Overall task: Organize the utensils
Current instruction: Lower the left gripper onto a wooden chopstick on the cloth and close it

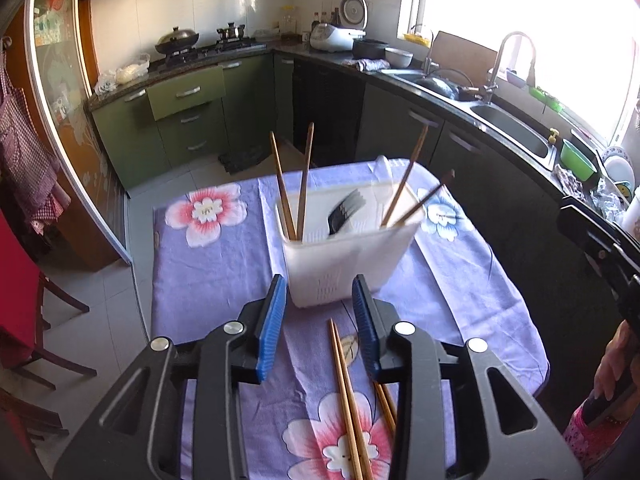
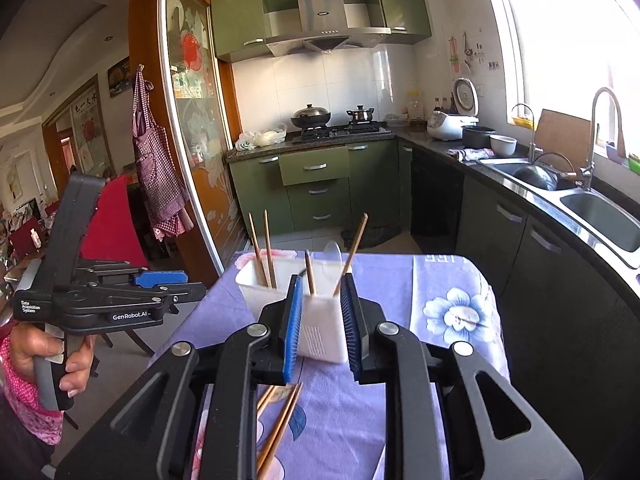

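- The left gripper (image 1: 319,300) hovers above the tablecloth (image 1: 208,280), level, jaws wide and empty, facing the white caddy (image 1: 340,256).
- The right gripper (image 2: 320,312) hangs alongside, jaws parted, empty.
- Loose chopsticks (image 1: 346,392) lie on the cloth near both grippers; others stand upright in the caddy.

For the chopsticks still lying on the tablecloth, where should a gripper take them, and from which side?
Probably from above, across the shafts near the ends closest to the holder. The loose chopsticks lie flat on the tablecloth, so only pinching them sideways fits. The left gripper hangs open over them.
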The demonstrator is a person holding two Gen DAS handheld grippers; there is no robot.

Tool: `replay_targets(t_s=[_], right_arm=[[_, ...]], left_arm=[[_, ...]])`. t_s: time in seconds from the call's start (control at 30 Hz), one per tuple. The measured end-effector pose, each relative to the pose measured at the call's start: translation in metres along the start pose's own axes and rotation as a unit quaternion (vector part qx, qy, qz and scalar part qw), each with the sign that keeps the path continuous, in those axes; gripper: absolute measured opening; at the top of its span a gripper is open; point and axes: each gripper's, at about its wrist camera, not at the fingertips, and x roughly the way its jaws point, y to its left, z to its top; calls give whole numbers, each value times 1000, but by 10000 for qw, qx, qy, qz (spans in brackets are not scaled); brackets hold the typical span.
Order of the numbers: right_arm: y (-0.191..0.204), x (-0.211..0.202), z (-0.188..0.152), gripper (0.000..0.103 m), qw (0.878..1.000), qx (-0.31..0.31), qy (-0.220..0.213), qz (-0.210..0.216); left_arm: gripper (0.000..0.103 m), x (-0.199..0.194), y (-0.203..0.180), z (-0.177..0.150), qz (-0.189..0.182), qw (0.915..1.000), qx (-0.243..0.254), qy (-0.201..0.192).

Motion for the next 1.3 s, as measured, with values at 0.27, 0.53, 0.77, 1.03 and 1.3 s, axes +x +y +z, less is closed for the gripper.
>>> replay_targets(t_s=[0.27,0.53,0.77,1.03,1.3], right_arm=[[-40,-26,-95,33,9954,878,371,13],[-69,-12,-131,33,9879,1400,660,90],[-70,5,-129,33,9857,1468,802,184],[-71,15,-128,33,9840,1530,880,227],[-71,18,-127,33,9832,1554,914,290]], left_arm=[[33,74,-13,-64,-358,9935,-220,1053],[26,110,-16,-77,-126,9928,-316,1152],[18,134,-14,-86,-68,9901,-285,1374],[17,147,-12,-91,-26,9884,-233,1499],[17,154,-14,-93,69,9875,-143,1571]])
